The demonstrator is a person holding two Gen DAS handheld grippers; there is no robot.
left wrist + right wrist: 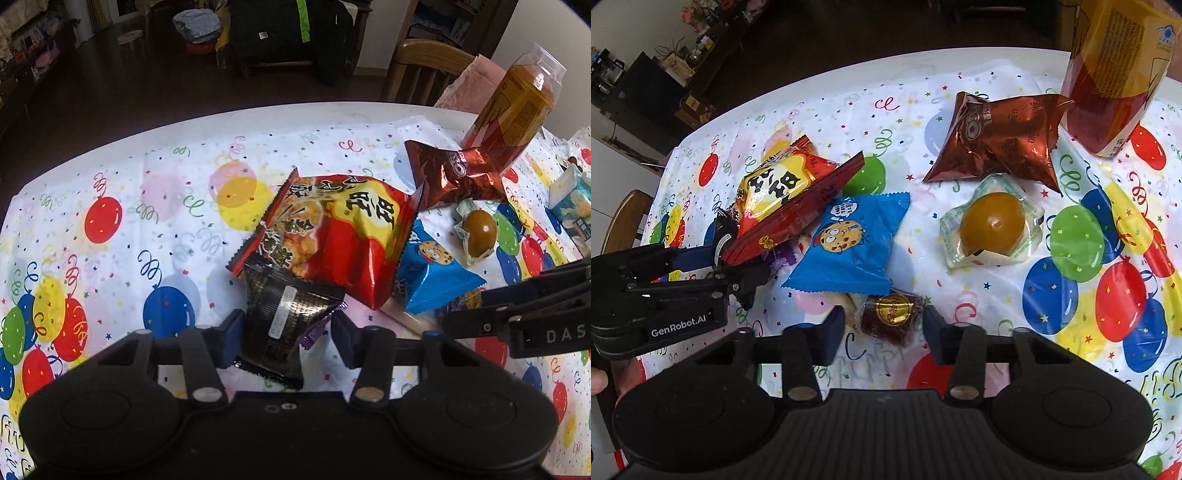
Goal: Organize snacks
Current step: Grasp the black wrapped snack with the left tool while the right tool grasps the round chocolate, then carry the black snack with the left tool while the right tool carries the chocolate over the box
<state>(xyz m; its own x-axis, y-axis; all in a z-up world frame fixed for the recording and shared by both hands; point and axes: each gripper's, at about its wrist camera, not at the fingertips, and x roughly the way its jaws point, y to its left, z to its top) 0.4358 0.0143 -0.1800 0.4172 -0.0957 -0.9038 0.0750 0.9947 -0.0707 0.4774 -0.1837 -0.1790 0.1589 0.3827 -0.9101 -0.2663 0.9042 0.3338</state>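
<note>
My left gripper is open, low over the table, its fingers either side of a black snack packet. The packet's far end is tucked under a red rice-cracker bag. A blue cookie packet lies right of the red bag. My right gripper is open around a small dark-red sweet with a gold label, not touching it. The left gripper reaches in from the left beside the red bag and the blue packet. My right gripper enters the left wrist view from the right.
A brown foil Oreo packet, a braised egg in a clear wrap and a tall tea bottle sit further back on the balloon-print tablecloth. A pale blue box stands far right. Wooden chairs stand at the table edge.
</note>
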